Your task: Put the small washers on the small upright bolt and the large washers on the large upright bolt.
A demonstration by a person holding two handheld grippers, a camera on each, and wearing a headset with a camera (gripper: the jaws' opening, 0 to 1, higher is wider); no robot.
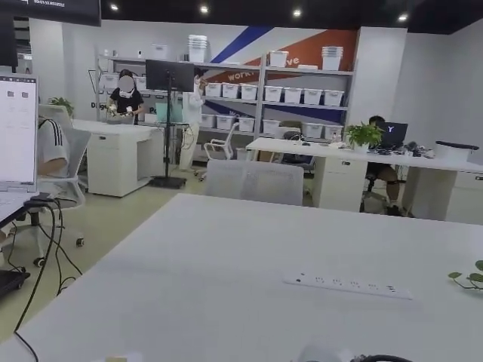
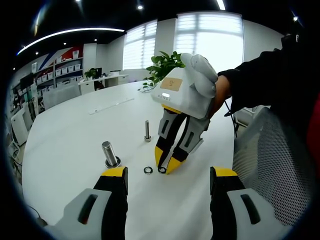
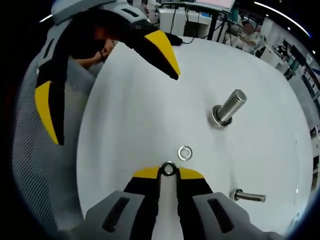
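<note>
- Desk (image 1: 226, 271): white and wide. In the head view I am looking across it; a power strip (image 1: 347, 286) is lying flat on it and green leaves (image 1: 472, 277) are poking in at its right edge.
- Left claw (image 2: 169, 172): I am holding it gaping wide, with nothing between its yellow-tipped jaws. It is hanging above the desk and facing both bolts. In the right gripper view it is reaching in at the upper left (image 3: 116, 109).
- Right claw (image 3: 168, 176): its jaws are pinching together on a small washer. In the left gripper view it is pointing down at the desk (image 2: 164, 169), with a gloved hand (image 2: 202, 75) gripping its white body. I cannot tell whether the tips are touching the surface.
- Large bolt (image 2: 110, 152): it is standing upright on the desk, thread upward (image 3: 229, 107). A ring is sitting around its foot; I cannot tell whether that is a washer or the bolt's own head.
- Small bolt (image 2: 147, 130): it is standing upright, apart from the large bolt (image 3: 248, 196).
- Gripped washer (image 3: 168, 169): it is sitting at the right claw's tips (image 2: 162, 170).
- Loose washer (image 3: 185, 153): it is lying flat on the desk just beside those tips, on the large bolt's side (image 2: 148, 170).
</note>
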